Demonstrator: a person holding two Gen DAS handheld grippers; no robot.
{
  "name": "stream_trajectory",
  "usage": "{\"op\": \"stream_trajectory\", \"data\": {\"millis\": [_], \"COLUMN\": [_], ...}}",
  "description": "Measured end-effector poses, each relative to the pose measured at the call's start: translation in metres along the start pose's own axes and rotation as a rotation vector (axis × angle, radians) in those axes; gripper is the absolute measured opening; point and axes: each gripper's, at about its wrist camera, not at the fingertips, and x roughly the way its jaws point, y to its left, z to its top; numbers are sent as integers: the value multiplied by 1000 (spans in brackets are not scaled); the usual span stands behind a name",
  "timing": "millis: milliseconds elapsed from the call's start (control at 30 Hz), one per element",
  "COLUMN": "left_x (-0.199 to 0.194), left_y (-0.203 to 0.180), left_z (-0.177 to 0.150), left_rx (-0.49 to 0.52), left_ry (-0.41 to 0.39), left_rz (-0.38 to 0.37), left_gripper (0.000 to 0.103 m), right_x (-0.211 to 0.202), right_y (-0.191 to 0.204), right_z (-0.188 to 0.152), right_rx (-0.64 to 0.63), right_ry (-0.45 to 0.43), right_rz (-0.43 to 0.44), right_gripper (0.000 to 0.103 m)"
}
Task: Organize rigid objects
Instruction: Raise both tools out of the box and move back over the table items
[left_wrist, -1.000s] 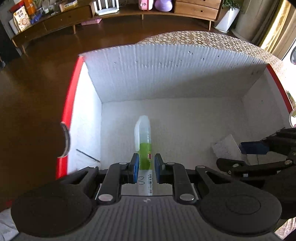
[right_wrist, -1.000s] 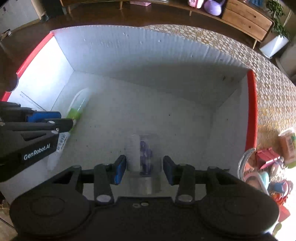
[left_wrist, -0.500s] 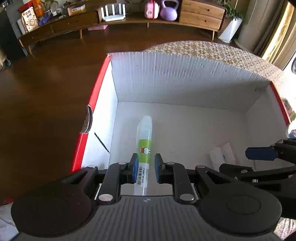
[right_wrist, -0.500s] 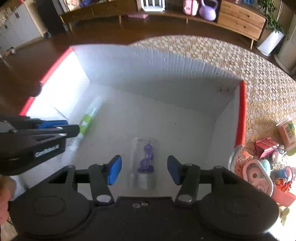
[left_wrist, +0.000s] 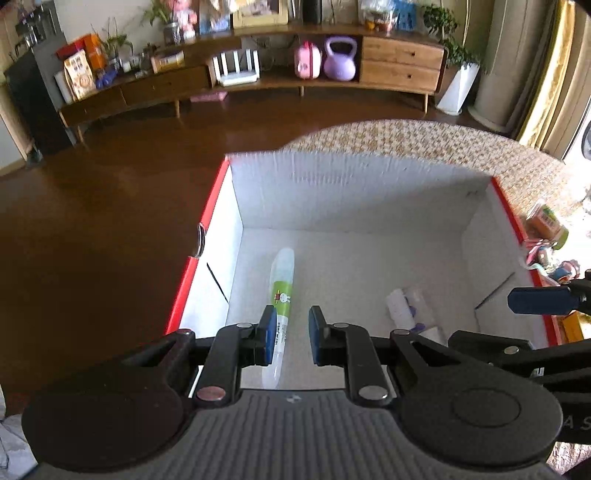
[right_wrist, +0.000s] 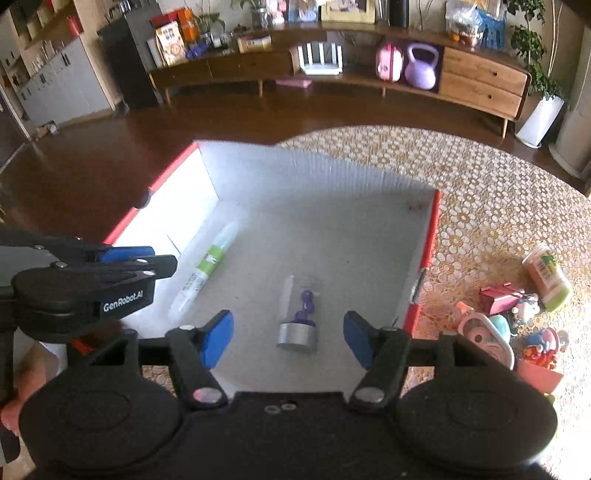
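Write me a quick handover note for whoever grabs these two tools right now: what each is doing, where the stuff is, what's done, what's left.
Left tool: shut, empty, above the box.
Right tool: open, jaws just widened, nothing between them.
In the white box: green-labelled tube lying near the left wall; clear silver-capped bottle with purple contents lying mid-floor. Both released.
Left: toys and small containers on the patterned mat, right of the box, still to be boxed.

Daylight enters from the right, by the curtains (left_wrist: 535, 74). The box (left_wrist: 332, 192) has a sunlit left wall and a shaded right one. Floor (left_wrist: 92, 221) dim. Fisheye bending at edges; slight motion blur.
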Motion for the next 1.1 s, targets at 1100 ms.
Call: {"op": "stream_trajectory", "data": {"millis": [1100], "left_x": [-130], "left_y": [-125], "left_z": [-71], "left_rx": [134], "left_ry": [-294], "left_rz": [-94], "left_gripper": [59], "right_x": [-143], "right_y": [-85], "right_z": [-110], "right_rx": [10], "right_ry": [-364], "right_rz": [47], "right_gripper": [82]}}
